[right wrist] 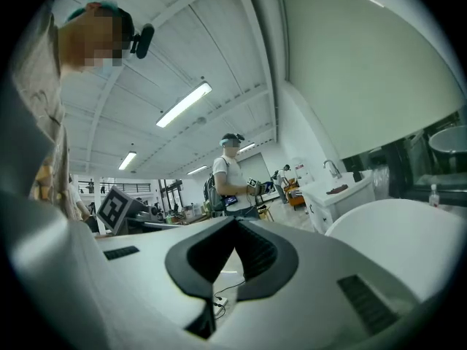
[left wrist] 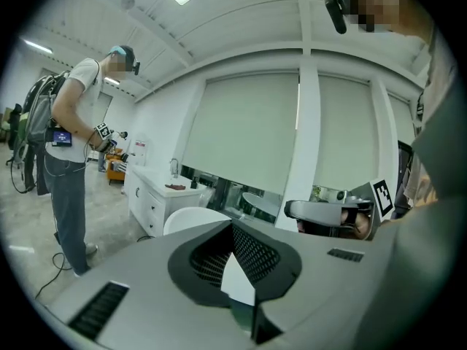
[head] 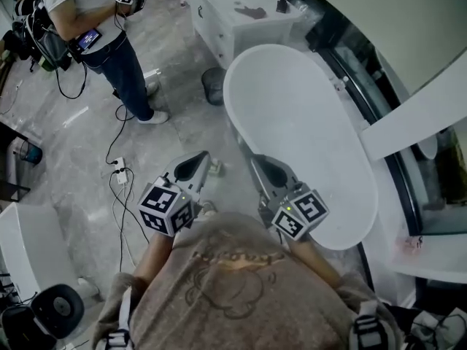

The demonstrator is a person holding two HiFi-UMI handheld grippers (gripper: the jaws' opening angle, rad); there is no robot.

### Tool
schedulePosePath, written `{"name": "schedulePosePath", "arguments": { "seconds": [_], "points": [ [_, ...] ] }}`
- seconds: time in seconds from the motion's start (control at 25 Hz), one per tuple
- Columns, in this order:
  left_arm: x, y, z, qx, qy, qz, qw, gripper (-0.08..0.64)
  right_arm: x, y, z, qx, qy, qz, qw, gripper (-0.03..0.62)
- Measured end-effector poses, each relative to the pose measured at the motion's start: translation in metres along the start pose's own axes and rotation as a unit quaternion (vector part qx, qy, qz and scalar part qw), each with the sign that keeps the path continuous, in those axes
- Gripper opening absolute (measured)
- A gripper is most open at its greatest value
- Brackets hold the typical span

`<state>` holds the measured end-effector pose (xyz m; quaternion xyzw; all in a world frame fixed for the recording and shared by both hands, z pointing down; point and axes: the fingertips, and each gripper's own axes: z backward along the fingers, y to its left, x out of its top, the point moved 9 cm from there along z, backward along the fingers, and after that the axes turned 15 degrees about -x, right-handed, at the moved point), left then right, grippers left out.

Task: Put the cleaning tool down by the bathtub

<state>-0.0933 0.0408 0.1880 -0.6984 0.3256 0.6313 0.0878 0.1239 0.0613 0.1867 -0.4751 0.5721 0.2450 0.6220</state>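
Tripping looks likeliest: the left hand-held gripper (head: 203, 157) and right hand-held gripper (head: 257, 162) are pressed together and empty, the cleaning tool is nowhere clearly visible beside the bathtub (head: 292, 122), and a cable (head: 120, 228) trails close by.

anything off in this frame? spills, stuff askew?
Only a power strip and loose cables trailing across the floor, left of the bathtub: they look like a trip hazard. No spill or damage shows.
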Motion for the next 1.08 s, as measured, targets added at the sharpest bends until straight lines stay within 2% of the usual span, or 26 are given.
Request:
{"name": "schedulePosePath", "arguments": {
  "seconds": [0.36,1.08],
  "points": [
    [0.007,0.006,0.011,0.013,-0.016,0.013,0.9997,0.002,0.004,0.008,-0.002,0.021,-0.008,0.008,1.000,-0.003],
    [-0.002,0.016,0.009,0.033,-0.013,0.020,0.9992,0.002,-0.006,0.003,-0.015,0.022,0.001,-0.002,1.000,-0.002]
  ]
}}
